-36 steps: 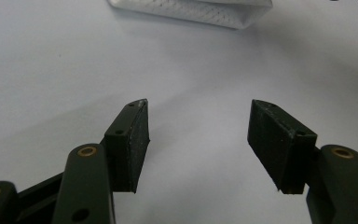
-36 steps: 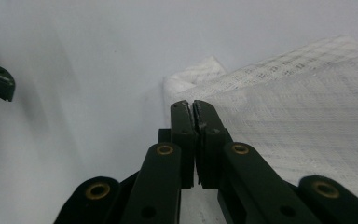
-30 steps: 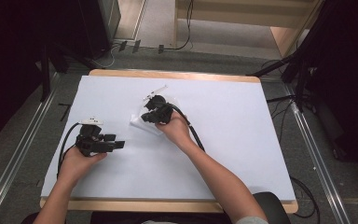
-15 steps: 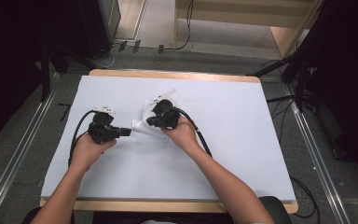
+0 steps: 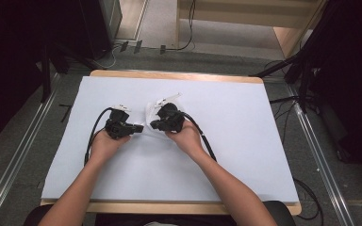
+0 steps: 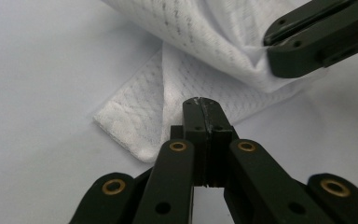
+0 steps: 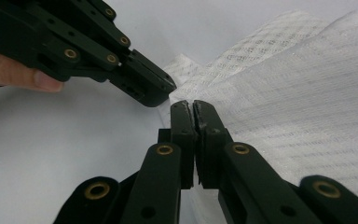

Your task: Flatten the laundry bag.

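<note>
A white mesh cloth (image 5: 150, 113) lies crumpled near the middle of the table. One fold of the cloth (image 6: 205, 37) is lifted, while a flat corner rests on the sheet. My right gripper (image 5: 153, 125) is shut on the cloth (image 7: 279, 93), pinching the raised fold. The right gripper (image 7: 193, 104) has its jaws pressed together at the fabric's edge. My left gripper (image 5: 140, 127) points right at the cloth's left side, and its jaws are shut. The left gripper (image 6: 200, 101) hovers over the flat corner with nothing visible between its jaws. Tip to tip, the two grippers almost touch.
A white sheet (image 5: 245, 141) covers the wooden table (image 5: 179, 75). Black cables (image 5: 92, 136) trail from both grippers toward the near edge. Metal rails (image 5: 311, 141) run along both sides, with dark equipment beyond.
My left gripper has travelled right and away from me until it meets the cloth. The right gripper with the cloth has shifted slightly toward me and to the right.
</note>
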Demonstrator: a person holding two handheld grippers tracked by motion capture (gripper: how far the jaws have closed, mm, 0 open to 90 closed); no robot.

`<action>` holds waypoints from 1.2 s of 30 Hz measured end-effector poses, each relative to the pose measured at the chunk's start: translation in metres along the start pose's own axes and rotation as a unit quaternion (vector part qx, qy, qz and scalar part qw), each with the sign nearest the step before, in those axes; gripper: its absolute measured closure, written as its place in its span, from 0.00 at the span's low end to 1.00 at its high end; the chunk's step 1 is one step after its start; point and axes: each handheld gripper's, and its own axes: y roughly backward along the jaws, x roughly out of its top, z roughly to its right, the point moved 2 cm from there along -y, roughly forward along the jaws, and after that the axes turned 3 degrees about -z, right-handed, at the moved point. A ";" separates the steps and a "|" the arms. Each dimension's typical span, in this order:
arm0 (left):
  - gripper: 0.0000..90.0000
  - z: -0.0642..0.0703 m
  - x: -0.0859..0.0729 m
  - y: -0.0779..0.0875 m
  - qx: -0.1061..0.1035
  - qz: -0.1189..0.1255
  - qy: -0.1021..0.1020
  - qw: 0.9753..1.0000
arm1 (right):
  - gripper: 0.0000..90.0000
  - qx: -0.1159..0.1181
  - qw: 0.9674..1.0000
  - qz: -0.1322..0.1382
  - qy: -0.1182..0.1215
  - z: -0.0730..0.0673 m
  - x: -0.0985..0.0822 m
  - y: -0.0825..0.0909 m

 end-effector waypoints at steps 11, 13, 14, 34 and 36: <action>1.00 -0.004 -0.001 -0.010 -0.014 -0.007 0.003 1.000 | 0.99 -0.006 1.000 0.014 -0.017 0.012 -0.013 0.019; 1.00 -0.004 -0.001 -0.010 -0.013 -0.007 0.002 1.000 | 0.99 -0.008 1.000 0.016 -0.024 0.015 -0.016 0.024; 1.00 -0.004 -0.001 -0.010 -0.012 -0.006 0.002 1.000 | 0.99 -0.009 0.999 0.019 -0.025 0.017 -0.017 0.026; 1.00 -0.004 -0.001 -0.011 -0.012 -0.007 -0.001 1.000 | 0.99 -0.038 0.996 0.042 -0.064 0.036 -0.053 0.072; 1.00 -0.004 0.000 -0.011 -0.012 -0.007 -0.001 1.000 | 0.99 -0.041 0.996 0.044 -0.072 0.038 -0.059 0.078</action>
